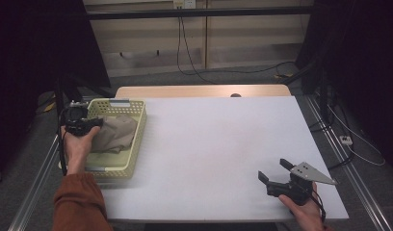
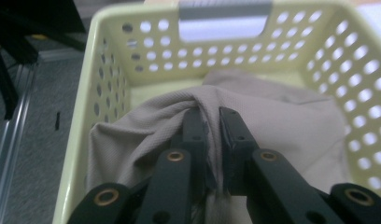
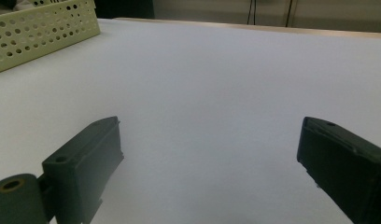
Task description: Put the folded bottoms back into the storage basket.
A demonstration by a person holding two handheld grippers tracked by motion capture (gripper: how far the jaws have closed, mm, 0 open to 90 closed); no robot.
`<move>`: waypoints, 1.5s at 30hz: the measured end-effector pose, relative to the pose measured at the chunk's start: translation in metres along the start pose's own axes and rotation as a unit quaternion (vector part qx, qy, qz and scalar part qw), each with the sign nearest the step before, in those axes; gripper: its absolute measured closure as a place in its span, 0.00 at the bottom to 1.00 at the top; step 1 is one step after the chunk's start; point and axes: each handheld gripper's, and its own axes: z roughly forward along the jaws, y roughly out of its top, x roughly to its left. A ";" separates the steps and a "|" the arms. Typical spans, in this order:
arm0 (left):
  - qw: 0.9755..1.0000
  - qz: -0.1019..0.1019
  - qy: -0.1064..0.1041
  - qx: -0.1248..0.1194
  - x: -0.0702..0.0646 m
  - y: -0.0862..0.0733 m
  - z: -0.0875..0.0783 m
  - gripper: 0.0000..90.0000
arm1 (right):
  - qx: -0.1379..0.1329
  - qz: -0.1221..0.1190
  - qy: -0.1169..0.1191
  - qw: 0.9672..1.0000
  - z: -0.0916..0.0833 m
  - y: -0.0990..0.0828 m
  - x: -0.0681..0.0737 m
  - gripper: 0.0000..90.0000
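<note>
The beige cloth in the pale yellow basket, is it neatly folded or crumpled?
Crumpled: the beige cloth lies bunched in the pale yellow perforated basket, one ridge pinched by the left gripper.

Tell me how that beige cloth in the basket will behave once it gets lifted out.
The beige cloth lies crumpled with soft folds, so it will probably hang limp and drape. The left gripper pinches just one ridge, so the rest likely trails and may drag on the basket wall. It looks thin, probably light, unlikely to slip.
</note>
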 end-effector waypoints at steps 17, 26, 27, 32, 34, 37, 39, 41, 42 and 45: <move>0.999 0.005 -0.005 0.035 0.003 -0.006 0.006 0.80 | 0.001 0.001 0.001 1.000 0.000 0.000 0.000 0.07; 0.999 0.019 -0.024 -0.023 -0.008 -0.010 -0.019 0.50 | 0.002 -0.001 0.003 1.000 0.001 0.000 0.001 0.07; 0.999 0.025 -0.028 -0.025 -0.011 -0.010 -0.023 0.49 | 0.002 -0.001 0.003 1.000 0.001 0.000 0.001 0.07; 0.996 0.060 -0.058 -0.034 -0.028 -0.012 -0.031 0.51 | 0.002 0.001 0.002 1.000 0.001 0.000 0.001 0.07; 0.993 0.076 -0.091 -0.027 -0.034 -0.015 -0.027 0.70 | 0.002 -0.001 0.002 1.000 0.001 0.000 0.001 0.07; 0.989 0.086 -0.115 0.022 -0.040 -0.016 -0.011 0.87 | 0.002 -0.002 0.002 1.000 0.001 0.000 0.001 0.07; 0.989 0.100 -0.105 0.038 -0.042 -0.015 -0.003 0.95 | 0.002 -0.001 0.003 1.000 0.001 0.000 0.001 0.07; 0.988 0.101 -0.097 0.066 -0.043 -0.014 0.006 1.00 | 0.002 0.000 0.002 1.000 0.001 0.000 0.001 0.07; 0.986 0.103 -0.094 0.088 -0.043 -0.013 0.011 1.00 | 0.002 0.000 0.002 1.000 0.000 0.000 0.000 0.07; 0.984 0.121 -0.066 0.115 -0.046 -0.014 0.023 1.00 | 0.002 0.000 0.003 1.000 0.001 0.000 0.000 0.07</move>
